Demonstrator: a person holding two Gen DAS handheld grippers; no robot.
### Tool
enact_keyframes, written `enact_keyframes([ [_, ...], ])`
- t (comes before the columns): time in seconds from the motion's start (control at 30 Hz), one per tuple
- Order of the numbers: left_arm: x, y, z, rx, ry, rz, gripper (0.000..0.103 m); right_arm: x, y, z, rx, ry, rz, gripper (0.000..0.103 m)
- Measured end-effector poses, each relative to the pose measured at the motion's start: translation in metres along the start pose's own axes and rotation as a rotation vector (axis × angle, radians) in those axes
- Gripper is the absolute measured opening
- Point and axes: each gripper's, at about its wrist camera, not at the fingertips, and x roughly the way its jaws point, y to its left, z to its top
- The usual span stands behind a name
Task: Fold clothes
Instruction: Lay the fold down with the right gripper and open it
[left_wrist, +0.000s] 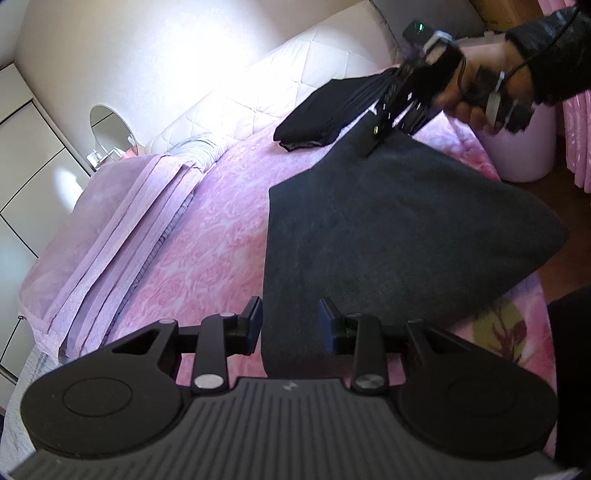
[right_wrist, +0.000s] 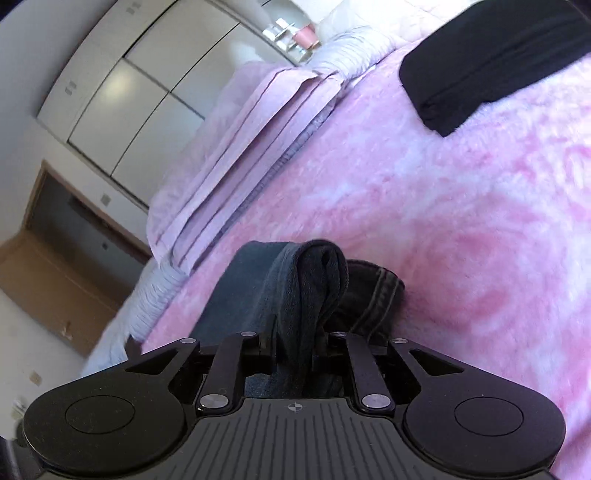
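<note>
Two dark garments (left_wrist: 388, 236) (left_wrist: 321, 114) — on pink bedspread (left_wrist: 207, 236).

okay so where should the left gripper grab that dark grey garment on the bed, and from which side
Probably the near left corner of the dark grey garment, approached from the near edge. That edge lies flat on the pink bedspread, right between the left gripper fingers, opposite the right gripper.

Dark garments (left_wrist: 388, 236) on pink bed (left_wrist: 221, 206)

The right hand-held gripper (left_wrist: 373, 146) and the hand (left_wrist: 480, 88) around it are smeared by blur in the left wrist view. In the right wrist view, the folded black garment (right_wrist: 487, 62) is cut off by the top edge, and bunched dark cloth (right_wrist: 306, 295) hides the pads.
</note>
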Motion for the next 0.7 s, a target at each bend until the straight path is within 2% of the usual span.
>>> enact_keyframes([
  [0.03,0.001,-0.002,-0.002,0.019,0.005,0.001,0.032,-0.006,0.003,-0.001,0.003,-0.02,-0.018,0.042],
  [0.07,0.002,-0.003,-0.003,0.041,0.01,0.002,0.033,-0.015,0.008,-0.002,0.001,-0.047,-0.034,0.049],
  [0.1,0.004,-0.004,-0.005,0.065,0.015,0.0,0.034,-0.026,0.011,-0.006,0.004,-0.078,-0.047,0.067],
  [0.13,0.006,-0.005,-0.008,0.091,0.018,-0.004,0.035,-0.035,0.014,-0.009,0.01,-0.099,-0.06,0.073],
  [0.27,0.02,-0.008,-0.017,0.188,0.039,-0.05,0.039,-0.033,0.019,-0.02,0.022,-0.044,-0.057,0.073],
  [0.47,0.039,0.0,-0.031,0.216,0.035,-0.081,0.04,0.007,0.022,-0.023,0.047,0.022,-0.074,0.073],
  [0.5,0.04,0.001,-0.034,0.213,0.031,-0.08,0.04,0.011,0.02,-0.02,0.066,0.019,-0.077,0.058],
  [0.53,0.039,0.002,-0.037,0.207,0.026,-0.08,0.04,0.015,0.019,-0.017,0.084,0.016,-0.081,0.051],
  [0.63,0.038,0.002,-0.044,0.191,0.011,-0.083,0.04,0.016,0.009,0.007,0.152,0.026,-0.039,0.043],
  [0.7,0.038,-0.001,-0.047,0.182,0.0,-0.094,0.04,0.022,0.013,0.033,0.095,0.036,-0.056,0.041],
])
